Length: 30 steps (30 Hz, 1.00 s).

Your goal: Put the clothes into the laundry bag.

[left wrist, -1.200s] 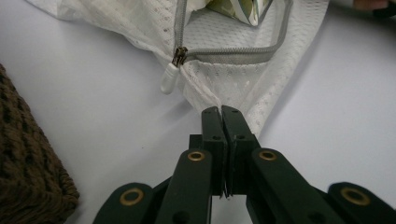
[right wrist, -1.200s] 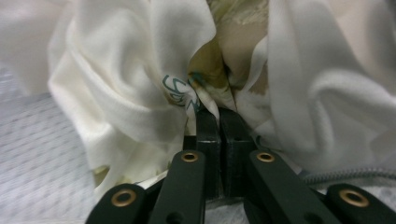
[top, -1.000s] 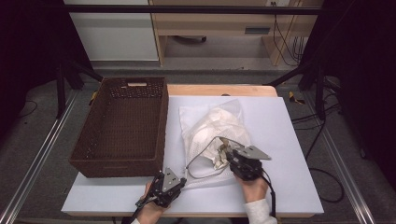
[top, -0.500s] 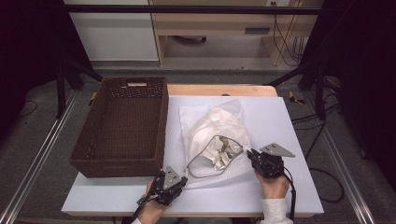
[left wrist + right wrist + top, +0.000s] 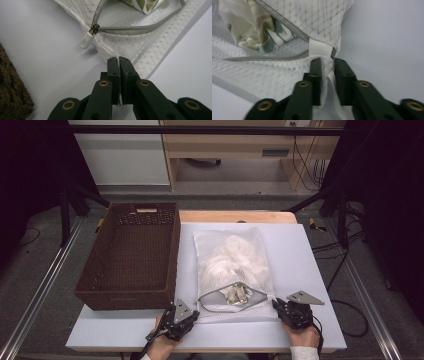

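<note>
I see the white tabletop [image 5: 320, 270] with a brown basket [image 5: 130, 255] taking up its 9 o'clock half. At the basket's 3 o'clock, just beside it, lies the mesh bag [image 5: 232, 265], flat, its unzipped mouth toward me at 6 o'clock, white laundry and a patterned cloth [image 5: 236, 292] inside. My left claw [image 5: 191, 316] sits at the bag's 7 o'clock corner; in the left gripper view its jaws are pressed together on the thin edge of the mesh [image 5: 130, 53], with the zipper pull [image 5: 87, 40] just at 11 o'clock of the tips. My right claw [image 5: 276, 306] is at the bag's 5 o'clock corner; in the right gripper view [image 5: 327, 61] its jaws stand narrow, having just been opening, with the bag's corner fabric and the white tab [image 5: 320, 48] bunched between them; I cannot tell whether the pads press it.
</note>
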Each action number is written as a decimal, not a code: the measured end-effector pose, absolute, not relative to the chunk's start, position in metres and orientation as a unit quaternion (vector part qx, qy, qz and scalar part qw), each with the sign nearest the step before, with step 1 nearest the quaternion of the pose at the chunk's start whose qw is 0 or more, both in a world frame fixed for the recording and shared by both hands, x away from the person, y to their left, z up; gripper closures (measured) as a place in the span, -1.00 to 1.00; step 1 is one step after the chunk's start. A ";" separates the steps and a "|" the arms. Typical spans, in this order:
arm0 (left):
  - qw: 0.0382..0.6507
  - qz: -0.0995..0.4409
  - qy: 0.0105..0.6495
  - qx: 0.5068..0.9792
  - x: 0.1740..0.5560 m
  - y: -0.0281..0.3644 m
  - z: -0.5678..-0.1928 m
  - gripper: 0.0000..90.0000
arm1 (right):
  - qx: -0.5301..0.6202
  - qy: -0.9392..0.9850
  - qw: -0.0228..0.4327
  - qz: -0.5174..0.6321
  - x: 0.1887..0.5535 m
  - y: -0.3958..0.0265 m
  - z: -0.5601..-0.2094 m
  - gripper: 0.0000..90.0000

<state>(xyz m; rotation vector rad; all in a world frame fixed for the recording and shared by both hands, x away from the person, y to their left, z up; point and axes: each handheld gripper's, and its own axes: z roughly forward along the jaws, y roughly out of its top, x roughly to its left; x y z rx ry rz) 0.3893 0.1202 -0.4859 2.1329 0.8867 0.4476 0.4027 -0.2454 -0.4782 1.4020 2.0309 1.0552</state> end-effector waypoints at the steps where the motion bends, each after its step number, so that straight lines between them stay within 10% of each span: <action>1: 0.384 0.176 0.348 0.837 0.390 0.121 -0.486 0.92 | 0.506 0.735 0.232 0.386 0.402 -0.244 -0.475 0.44; 12: 0.385 0.175 0.349 0.836 0.391 0.121 -0.486 0.90 | 0.425 0.742 0.275 0.441 0.415 -0.178 -0.435 -0.10; 18: 0.387 0.177 0.348 0.835 0.390 0.122 -0.485 0.90 | 0.439 0.737 0.304 0.414 0.433 -0.160 -0.443 0.93; 30: 0.389 0.170 0.350 0.835 0.390 0.120 -0.487 0.90 | 0.430 0.767 0.232 0.416 0.392 -0.190 -0.459 0.90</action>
